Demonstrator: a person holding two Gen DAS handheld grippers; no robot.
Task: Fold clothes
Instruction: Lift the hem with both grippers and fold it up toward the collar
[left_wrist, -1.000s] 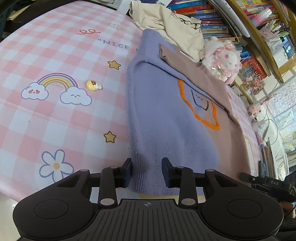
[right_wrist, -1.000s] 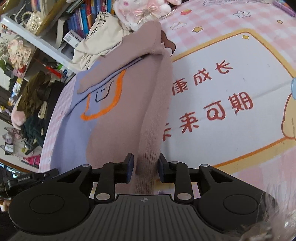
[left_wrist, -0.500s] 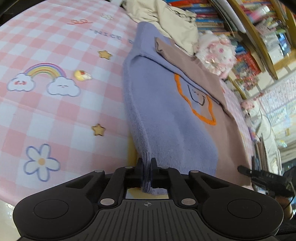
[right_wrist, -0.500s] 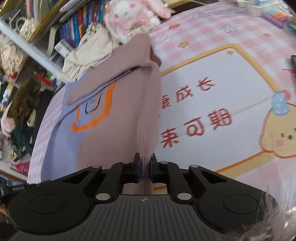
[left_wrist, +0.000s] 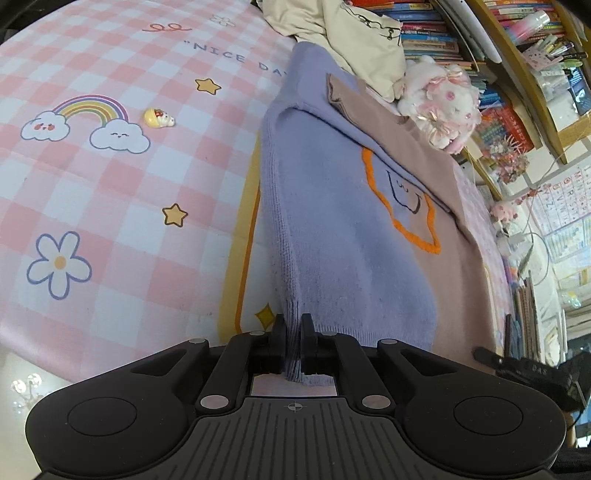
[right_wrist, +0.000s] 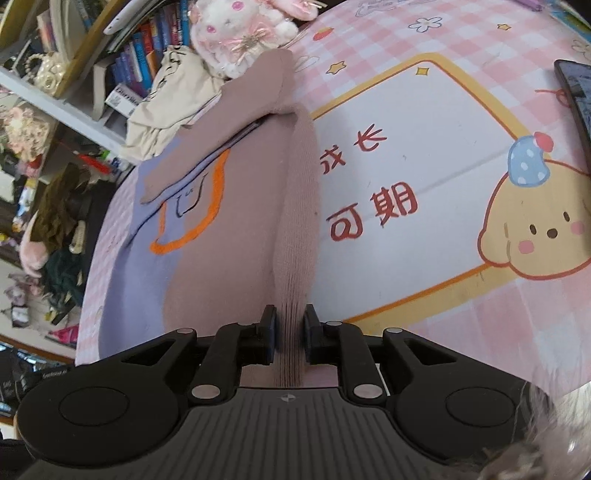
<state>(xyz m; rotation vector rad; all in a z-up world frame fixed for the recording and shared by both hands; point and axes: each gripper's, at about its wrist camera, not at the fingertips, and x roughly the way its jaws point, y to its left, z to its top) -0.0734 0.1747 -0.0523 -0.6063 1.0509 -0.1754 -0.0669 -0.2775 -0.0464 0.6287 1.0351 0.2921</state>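
Though beside sweater (left_wrist: 343, 229), plush toy (left_wrist: 439, 107)

Sweater (left_wrist: 332, 229) flat on mat (left_wrist: 110, 206); plush toy (left_wrist: 439, 107) and cloth bag (left_wrist: 354, 40) beyond collar; bookshelf (left_wrist: 436, 33) behind; small figurine (left_wrist: 159, 118) left.

Sweater (left_wrist: 343, 236) — knit, half lilac, half mauve, orange-outlined motif; lies flat on the pink checked mat (left_wrist: 110, 177), sleeves folded in, hem corners lifted.
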